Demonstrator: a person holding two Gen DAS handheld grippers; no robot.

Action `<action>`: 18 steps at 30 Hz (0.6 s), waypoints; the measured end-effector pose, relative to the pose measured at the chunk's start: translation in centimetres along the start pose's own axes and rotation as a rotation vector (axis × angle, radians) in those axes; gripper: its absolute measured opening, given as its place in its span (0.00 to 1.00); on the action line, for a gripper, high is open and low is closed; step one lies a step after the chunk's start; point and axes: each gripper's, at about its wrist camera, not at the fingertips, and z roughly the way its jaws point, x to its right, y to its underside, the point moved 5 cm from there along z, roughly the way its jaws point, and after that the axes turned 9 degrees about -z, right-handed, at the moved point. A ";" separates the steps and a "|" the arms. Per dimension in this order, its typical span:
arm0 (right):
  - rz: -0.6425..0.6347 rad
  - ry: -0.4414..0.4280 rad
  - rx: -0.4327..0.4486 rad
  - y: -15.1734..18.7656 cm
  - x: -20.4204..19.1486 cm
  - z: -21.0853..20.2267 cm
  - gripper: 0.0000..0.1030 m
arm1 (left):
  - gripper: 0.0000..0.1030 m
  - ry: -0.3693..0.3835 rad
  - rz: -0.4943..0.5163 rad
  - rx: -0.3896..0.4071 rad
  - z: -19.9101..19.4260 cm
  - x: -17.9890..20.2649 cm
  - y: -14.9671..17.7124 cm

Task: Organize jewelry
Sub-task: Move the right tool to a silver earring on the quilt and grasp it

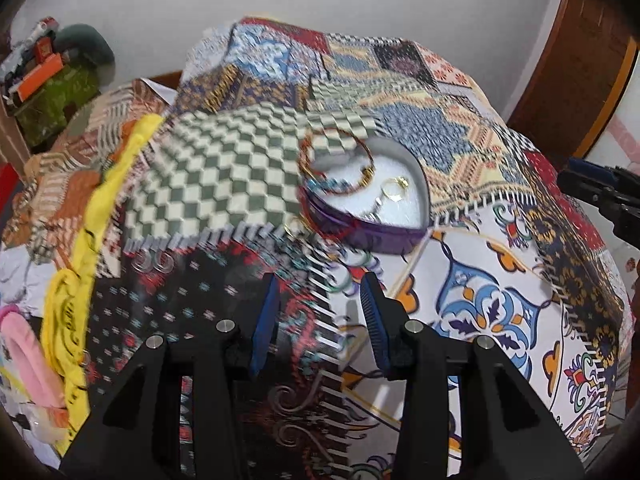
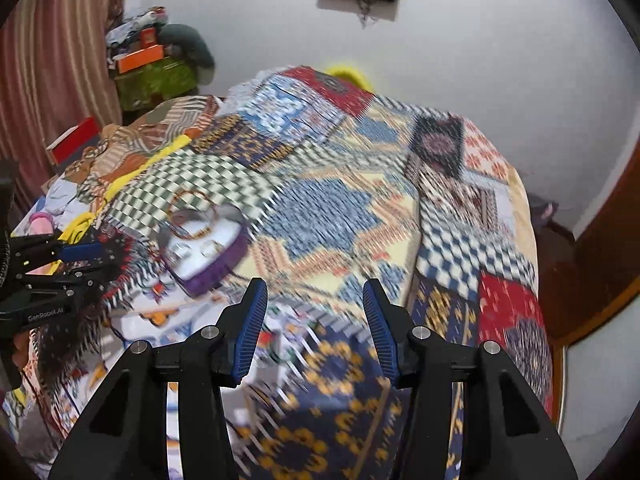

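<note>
A purple heart-shaped jewelry box with a white lining sits on the patchwork cloth. A red and gold bangle leans on its far rim. Gold rings and beaded pieces lie inside. A gold ring lies on the cloth just left of the box. My left gripper is open and empty, in front of the box. My right gripper is open and empty, right of the box, which is blurred in the right wrist view. The left gripper also shows in the right wrist view.
A yellow garment and a pink item lie at the cloth's left edge. A green bag with orange boxes stands at the back left. A wooden door frame is on the right. The right gripper's tip shows at the right edge.
</note>
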 end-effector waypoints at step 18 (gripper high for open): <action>0.066 -0.149 -0.091 4.7 -0.9 2.2 0.41 | 0.37 0.025 0.014 -0.002 1.6 0.9 1.3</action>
